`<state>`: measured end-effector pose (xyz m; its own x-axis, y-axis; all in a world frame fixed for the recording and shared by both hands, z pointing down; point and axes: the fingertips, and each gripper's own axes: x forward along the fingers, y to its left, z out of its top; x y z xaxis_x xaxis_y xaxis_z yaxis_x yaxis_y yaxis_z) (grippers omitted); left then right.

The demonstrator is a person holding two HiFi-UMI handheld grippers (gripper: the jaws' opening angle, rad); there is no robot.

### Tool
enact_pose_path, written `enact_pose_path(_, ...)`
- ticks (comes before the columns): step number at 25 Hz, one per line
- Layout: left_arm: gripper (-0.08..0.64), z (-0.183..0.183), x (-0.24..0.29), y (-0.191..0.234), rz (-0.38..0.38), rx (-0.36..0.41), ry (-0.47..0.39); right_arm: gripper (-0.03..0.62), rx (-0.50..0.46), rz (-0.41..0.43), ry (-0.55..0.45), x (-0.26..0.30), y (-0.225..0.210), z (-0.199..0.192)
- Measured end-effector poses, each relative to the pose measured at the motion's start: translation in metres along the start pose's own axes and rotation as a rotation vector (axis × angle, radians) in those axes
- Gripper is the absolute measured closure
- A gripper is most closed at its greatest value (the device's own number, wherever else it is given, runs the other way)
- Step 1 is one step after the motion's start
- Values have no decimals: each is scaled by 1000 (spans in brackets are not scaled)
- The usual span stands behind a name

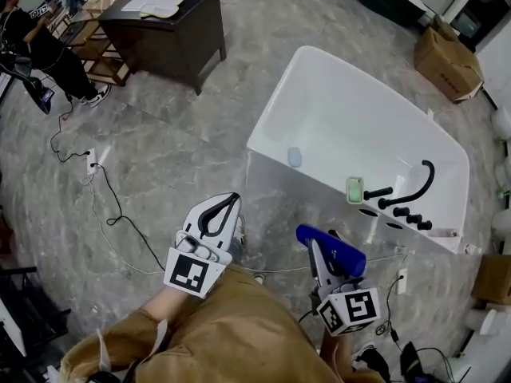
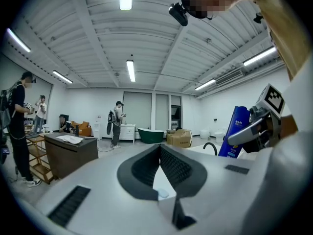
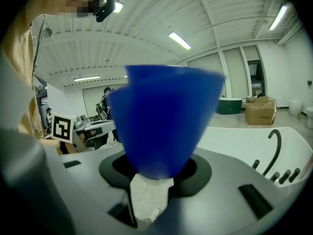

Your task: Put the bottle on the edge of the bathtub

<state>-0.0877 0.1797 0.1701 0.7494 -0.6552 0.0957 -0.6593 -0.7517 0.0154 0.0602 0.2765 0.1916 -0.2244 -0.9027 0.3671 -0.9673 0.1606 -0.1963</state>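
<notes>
Bathtub [image 1: 279, 190] just ahead; grips blue bottle [image 1: 339, 252] tight in right hand-held gripper [image 1: 319, 262], holds left hand-held gripper [image 1: 227, 206] shut and empty alongside.

Bottle [image 1: 334, 251] before bathtub [image 1: 270, 152] — desk [image 1: 172, 34] beyond, left.

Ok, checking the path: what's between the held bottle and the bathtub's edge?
Nothing in the way: the head view shows only grey floor between the bottle in the right gripper and the bathtub.

The bottle [image 2: 235, 131] bears print too small to read.
</notes>
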Motion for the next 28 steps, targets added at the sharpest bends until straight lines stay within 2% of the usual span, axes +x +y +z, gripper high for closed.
enact_pose_path(6,552,6,53,50,-27,-11,14,426,4,-17,19,59,-9,32)
enact_pose_path(13,552,3,100,89,-74,-30,22,425,16,-53,41,105,-16,50)
enact_pose_path(21,552,3,133,128,-103,-57,7,425,4,-104,64,138,-22,71)
enact_pose_path(28,552,9,142,146,-96,-62,-11,426,-13,-105,54,151,-21,85)
